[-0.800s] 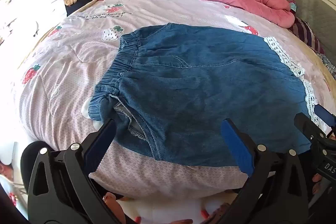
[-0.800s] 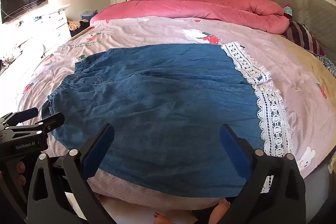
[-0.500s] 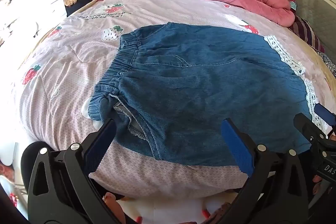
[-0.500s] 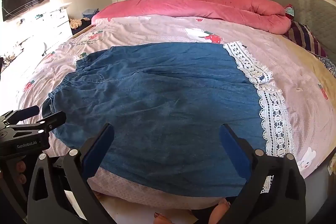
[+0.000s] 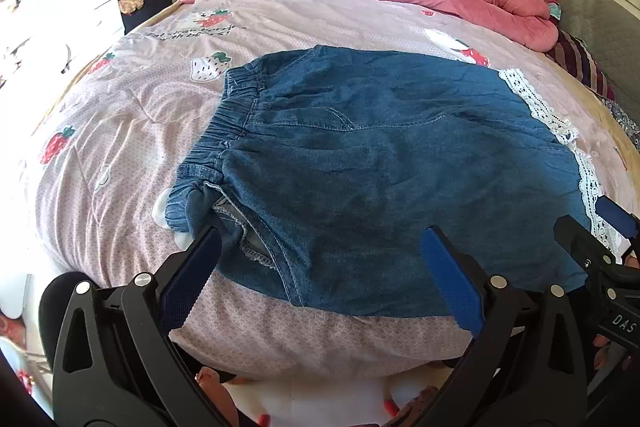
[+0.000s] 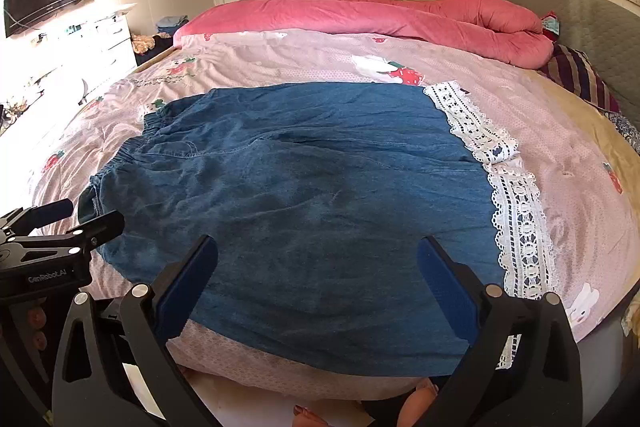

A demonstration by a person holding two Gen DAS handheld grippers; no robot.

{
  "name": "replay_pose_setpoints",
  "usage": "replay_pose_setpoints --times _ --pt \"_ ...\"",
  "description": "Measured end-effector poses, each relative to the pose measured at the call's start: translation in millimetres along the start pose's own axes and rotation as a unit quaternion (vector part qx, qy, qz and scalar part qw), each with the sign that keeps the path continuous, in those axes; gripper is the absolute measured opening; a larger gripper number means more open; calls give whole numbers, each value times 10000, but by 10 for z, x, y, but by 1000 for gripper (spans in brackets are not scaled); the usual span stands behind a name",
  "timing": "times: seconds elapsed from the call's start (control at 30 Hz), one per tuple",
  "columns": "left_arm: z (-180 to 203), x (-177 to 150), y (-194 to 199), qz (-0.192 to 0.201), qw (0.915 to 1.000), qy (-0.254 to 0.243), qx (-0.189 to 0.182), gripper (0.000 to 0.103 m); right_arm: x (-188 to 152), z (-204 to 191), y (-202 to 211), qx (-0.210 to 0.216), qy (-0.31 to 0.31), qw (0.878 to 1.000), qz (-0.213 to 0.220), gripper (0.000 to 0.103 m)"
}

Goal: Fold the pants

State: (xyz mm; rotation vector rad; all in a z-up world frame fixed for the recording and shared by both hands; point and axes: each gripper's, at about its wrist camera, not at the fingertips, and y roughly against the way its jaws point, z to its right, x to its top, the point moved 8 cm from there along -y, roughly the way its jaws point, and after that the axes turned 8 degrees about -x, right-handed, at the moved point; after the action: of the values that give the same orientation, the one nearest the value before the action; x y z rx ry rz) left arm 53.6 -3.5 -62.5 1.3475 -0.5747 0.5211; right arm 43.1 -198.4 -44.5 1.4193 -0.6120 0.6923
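- Blue denim pants with white lace hems (image 5: 384, 163) spread flat on pink strawberry-print bed quilt (image 5: 132, 115), just ahead of both pairs of fingers
- Left gripper (image 5: 320, 279) released, fingers wide apart, near elastic waistband
- Right gripper (image 6: 320, 283) released too, fingers spread over pant leg, holding nothing

White lettering "GenRobot.AI" stands on the black body of the left gripper (image 6: 68, 223), seen in the right wrist view. On the right gripper (image 5: 600, 227) the letters "DAS" show in white — the rest is cut off. The bedsheet (image 5: 132, 131) carries a printed line beneath a strawberry figure — too blurred to read.
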Motion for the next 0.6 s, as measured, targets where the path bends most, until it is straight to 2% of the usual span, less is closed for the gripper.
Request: replay_pose_setpoints --times 0.6 --pt "8 27 9 33 10000 -42 23 94 20 -18 -7 8 39 10000 -1 99"
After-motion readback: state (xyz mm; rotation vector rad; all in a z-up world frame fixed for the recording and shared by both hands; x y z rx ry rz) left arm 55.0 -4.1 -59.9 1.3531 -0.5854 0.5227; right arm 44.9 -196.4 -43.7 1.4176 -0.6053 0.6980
